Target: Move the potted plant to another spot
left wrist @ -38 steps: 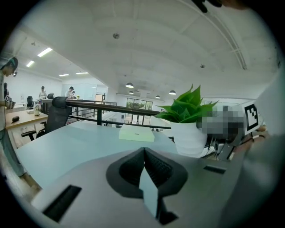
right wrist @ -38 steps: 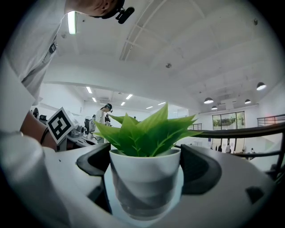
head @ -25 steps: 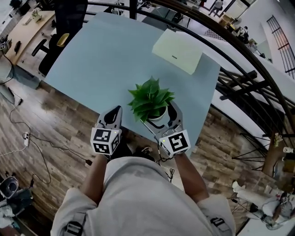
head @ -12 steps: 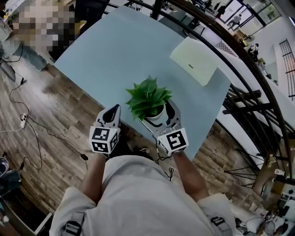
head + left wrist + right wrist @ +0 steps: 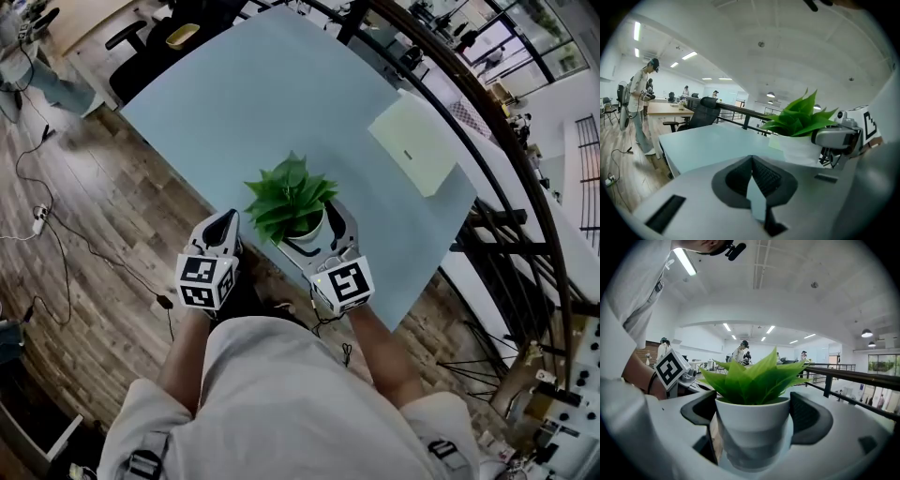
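Note:
A small potted plant (image 5: 286,200), green leaves in a white pot (image 5: 752,427), sits at the table's near edge. My right gripper (image 5: 310,232) has its jaws either side of the pot, and both dark pads (image 5: 810,416) press on its walls. I cannot tell whether the pot rests on the pale blue table (image 5: 281,94) or hangs just above it. To the left of the plant my left gripper (image 5: 223,227) is shut with nothing in it, over the table's edge. In the left gripper view the plant (image 5: 801,122) stands at the right, past the closed pads (image 5: 764,176).
A pale yellow pad (image 5: 419,143) lies at the table's far right corner. A dark railing (image 5: 487,131) runs along the table's right side. Wooden floor with cables (image 5: 56,234) lies to the left. Office chairs (image 5: 173,23) and people (image 5: 642,108) are beyond the table.
The head view has swung, so the table sits differently in the picture. Both grippers and the plant keep about the same place at the table's near edge.

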